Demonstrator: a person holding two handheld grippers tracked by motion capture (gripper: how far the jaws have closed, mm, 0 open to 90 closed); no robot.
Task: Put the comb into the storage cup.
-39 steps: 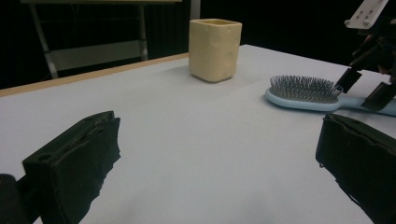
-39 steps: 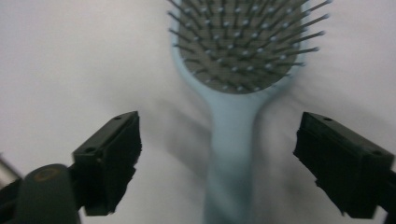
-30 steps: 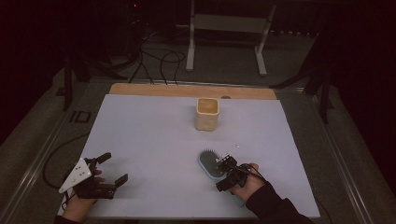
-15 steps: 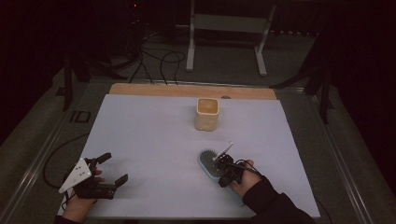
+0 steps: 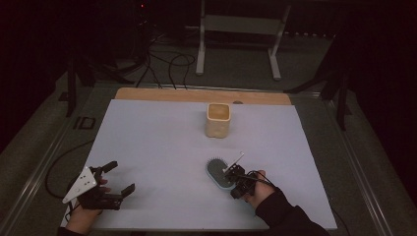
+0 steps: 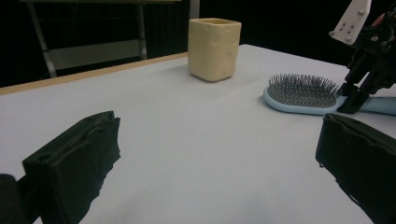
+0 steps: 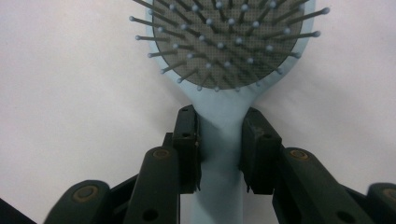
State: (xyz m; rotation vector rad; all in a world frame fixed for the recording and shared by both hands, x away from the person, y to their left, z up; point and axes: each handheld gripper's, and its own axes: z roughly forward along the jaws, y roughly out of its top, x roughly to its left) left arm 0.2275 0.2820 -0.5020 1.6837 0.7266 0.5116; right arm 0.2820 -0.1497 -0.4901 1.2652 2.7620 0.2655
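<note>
- Left gripper (image 5: 117,178) low over the near left part of the white table (image 5: 157,142), held in a hand (image 5: 87,204) coming in from the bottom edge.
- Grey three-cornered plate (image 5: 79,184) on top of it.
- Jaws wide apart, nothing between them, just bare table in the gap in the left gripper view (image 6: 219,177).
- Well apart from the hairbrush.
- Further back, near the middle of the table: a pale yellow cup (image 5: 219,119), standing upright, open at the top, alone.
- Same cup seen in the left gripper view (image 6: 214,48), behind the brush and off to one side of it.
- Closer in and a bit to the right: a light blue hairbrush (image 5: 219,173), lying flat on the table, bristles pointing up.
- Grey pad on the round head with many thin pins, little balls at the tips (image 7: 226,42).
- Handle pointing toward the near right side.
- Right gripper (image 5: 237,181) at the handle, held in a hand (image 5: 258,189) with a dark sleeve (image 5: 285,216).
- Jaws just been closing, now one on each side of the handle right below the head, pads pressed on it in the right gripper view (image 7: 219,154).
- Brush not lifted yet, resting on the table.
</note>
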